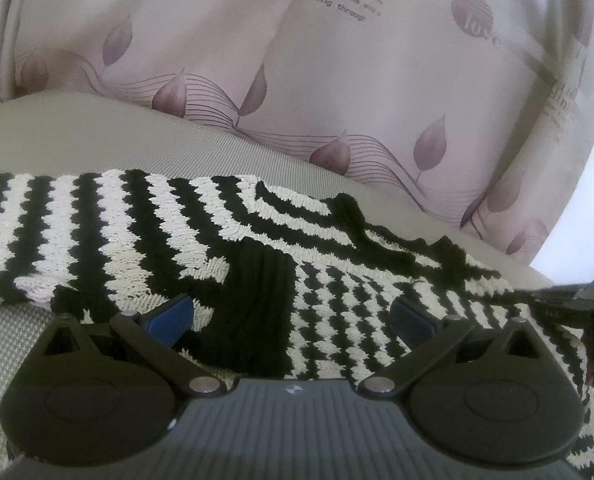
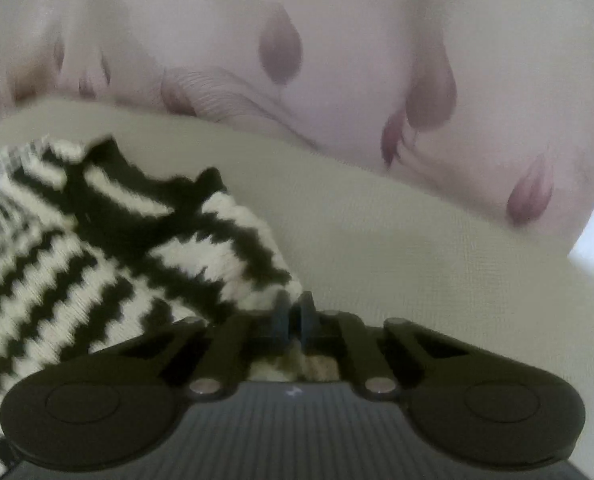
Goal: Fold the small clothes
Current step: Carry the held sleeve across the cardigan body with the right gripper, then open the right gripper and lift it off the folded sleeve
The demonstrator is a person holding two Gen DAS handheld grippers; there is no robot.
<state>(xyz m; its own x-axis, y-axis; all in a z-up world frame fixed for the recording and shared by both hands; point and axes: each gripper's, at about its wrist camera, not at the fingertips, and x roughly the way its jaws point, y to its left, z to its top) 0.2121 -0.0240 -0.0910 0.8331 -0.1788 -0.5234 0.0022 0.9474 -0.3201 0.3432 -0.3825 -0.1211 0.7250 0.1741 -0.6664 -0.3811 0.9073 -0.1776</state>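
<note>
Left gripper [image 1: 291, 314]: its 2 blue-padded fingers [image 1: 173, 314] stand wide apart, released, with nothing between them; they hover just over the striped knit garment [image 1: 137, 220], and contact with the fabric cannot be confirmed. Directly between the fingers, toward 12 o'clock, runs a solid black ribbed band [image 1: 261, 300] of the garment. From that band the black-and-white zigzag stripes spread toward 9 o'clock in broad rows and toward 3 o'clock in finer rows. The garment lies flat on a grey woven surface [image 1: 97, 140], which shows bare at 11 o'clock and again at 8 o'clock beside the left finger. At 3 o'clock, at the frame edge, the right gripper [image 1: 565, 294] appears as a dark shape at the garment's far edge. Right gripper [image 2: 295, 312] in its own view: the 2 fingers are clenched close together, pinching the corner edge of the striped knit garment [image 2: 97, 260]; the fabric rises from 9 o'clock to the fingertips and is blurred. The grey surface [image 2: 377, 240] fills the view from 12 to 4 o'clock. Beyond the surface in both views, from 10 to 2 o'clock, hangs a pale pink curtain [image 1: 337, 80] printed with mauve leaves, thin lines and small lettering.
</note>
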